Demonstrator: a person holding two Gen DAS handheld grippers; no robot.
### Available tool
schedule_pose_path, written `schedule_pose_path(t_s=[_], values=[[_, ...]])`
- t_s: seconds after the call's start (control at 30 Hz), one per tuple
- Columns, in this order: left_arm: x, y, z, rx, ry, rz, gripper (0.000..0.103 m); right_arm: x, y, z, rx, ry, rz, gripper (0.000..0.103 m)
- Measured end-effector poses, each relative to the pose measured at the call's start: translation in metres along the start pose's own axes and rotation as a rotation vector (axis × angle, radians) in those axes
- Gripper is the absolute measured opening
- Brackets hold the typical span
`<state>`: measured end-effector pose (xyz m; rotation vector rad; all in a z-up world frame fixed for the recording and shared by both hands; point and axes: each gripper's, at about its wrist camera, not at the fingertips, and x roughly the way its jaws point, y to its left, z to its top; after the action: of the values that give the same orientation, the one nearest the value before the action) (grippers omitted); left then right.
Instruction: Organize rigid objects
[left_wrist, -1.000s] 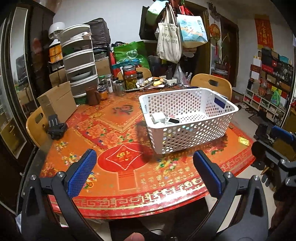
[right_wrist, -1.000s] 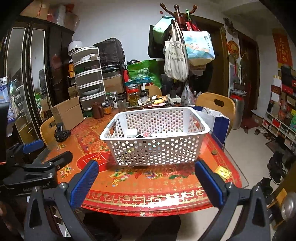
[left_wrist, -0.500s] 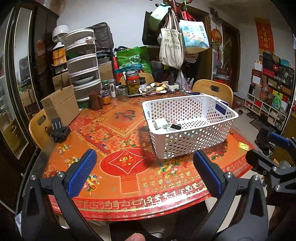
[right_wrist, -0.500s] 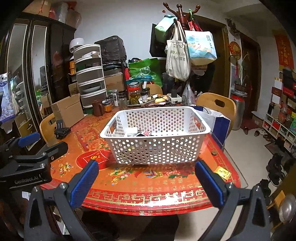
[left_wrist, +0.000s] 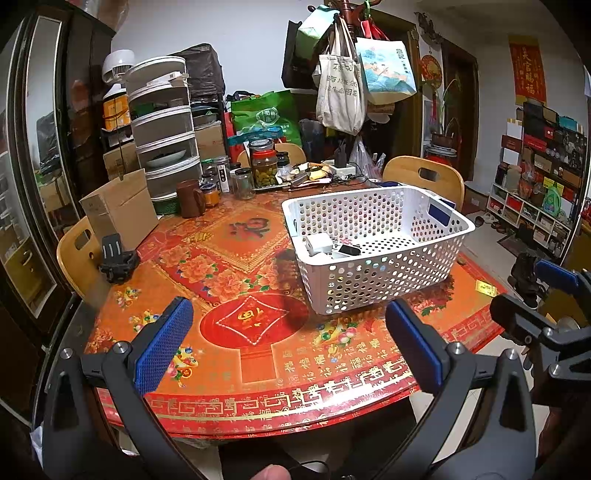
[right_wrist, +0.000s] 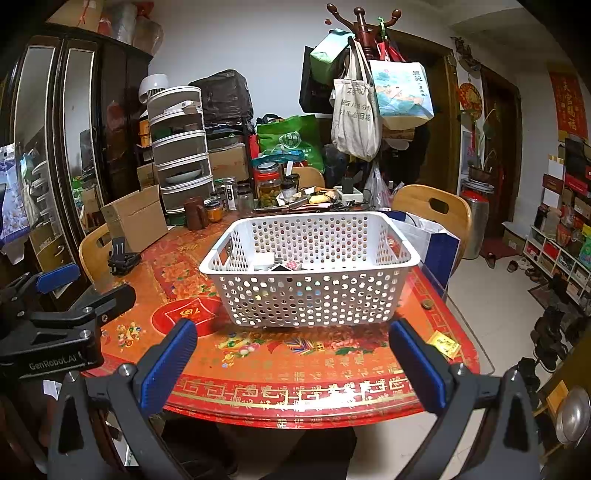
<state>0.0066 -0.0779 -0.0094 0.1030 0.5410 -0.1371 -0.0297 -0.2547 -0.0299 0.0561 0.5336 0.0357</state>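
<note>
A white perforated basket (left_wrist: 436, 254) (right_wrist: 314, 295) stands on the round red table (left_wrist: 258, 373) (right_wrist: 295, 373). Inside it lie a white charger block (left_wrist: 318, 243), a small dark device (left_wrist: 349, 250) and other small items (right_wrist: 291, 265). My left gripper (left_wrist: 288, 347) is open and empty, held back over the table's near edge. My right gripper (right_wrist: 293, 363) is open and empty, also back from the near edge, facing the basket. Each gripper shows at the side of the other's view.
A black clamp-like mount (left_wrist: 116, 260) and a cardboard box (left_wrist: 120, 210) sit at the table's left. Jars (left_wrist: 263, 168), a brown mug (left_wrist: 189, 198) and clutter line the far side. A small yellow packet (right_wrist: 445, 343) and a coin-like piece (right_wrist: 427, 303) lie right of the basket. Wooden chairs surround the table.
Both grippers have drawn back and risen slightly from the table, so the basket looks smaller and farther away. Both stay open and empty.
</note>
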Motion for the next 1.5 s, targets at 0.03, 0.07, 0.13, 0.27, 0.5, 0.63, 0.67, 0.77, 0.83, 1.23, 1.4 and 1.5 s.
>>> schedule_pose_path(t_s=[0.03,0.07,0.13,0.27,0.5,0.63,0.67,0.77,0.83,1.23,1.4,1.5], values=[[-0.0008,0.0008,-0.001,0.002,0.0,-0.003,0.103,-0.0001,0.0,0.0,0.0,0.0,0.001,0.103],[-0.0012,0.0016,-0.0018,0.003,-0.001,-0.005,0.103,0.0,0.0,-0.0001,-0.001,0.0,0.0,0.103],[-0.0014,0.0017,-0.002,0.003,-0.001,-0.005,0.103,-0.0001,-0.0001,-0.0002,-0.001,0.0,0.002,0.103],[-0.0024,0.0028,-0.0033,0.005,-0.002,-0.008,0.103,-0.0001,-0.0002,-0.0011,-0.003,0.002,0.012,0.103],[-0.0023,0.0007,-0.002,0.006,-0.001,-0.006,0.103,-0.0016,0.0009,-0.001,-0.009,0.0,0.01,0.103],[-0.0035,0.0018,-0.0026,0.008,0.0,-0.009,0.103,-0.0019,0.0003,-0.0009,-0.009,0.001,0.011,0.103],[-0.0035,0.0018,-0.0027,0.008,0.0,-0.01,0.103,-0.0019,0.0003,-0.0009,-0.009,0.001,0.012,0.103],[-0.0029,0.0003,-0.0021,0.007,0.001,-0.008,0.103,-0.0017,-0.0005,-0.0014,-0.013,0.002,0.013,0.103],[-0.0031,0.0002,-0.0021,0.007,0.001,-0.008,0.103,-0.0016,0.0002,-0.0013,-0.013,0.002,0.013,0.103],[-0.0043,0.0023,-0.0053,0.013,0.001,-0.016,0.103,-0.0016,0.0006,-0.0011,-0.013,0.001,0.013,0.103],[-0.004,0.0015,-0.0051,0.012,0.002,-0.015,0.103,-0.0016,0.0007,-0.0011,-0.013,0.001,0.012,0.103],[-0.0039,0.001,-0.0048,0.012,0.002,-0.015,0.103,-0.0015,0.0008,-0.0011,-0.014,0.002,0.012,0.103]])
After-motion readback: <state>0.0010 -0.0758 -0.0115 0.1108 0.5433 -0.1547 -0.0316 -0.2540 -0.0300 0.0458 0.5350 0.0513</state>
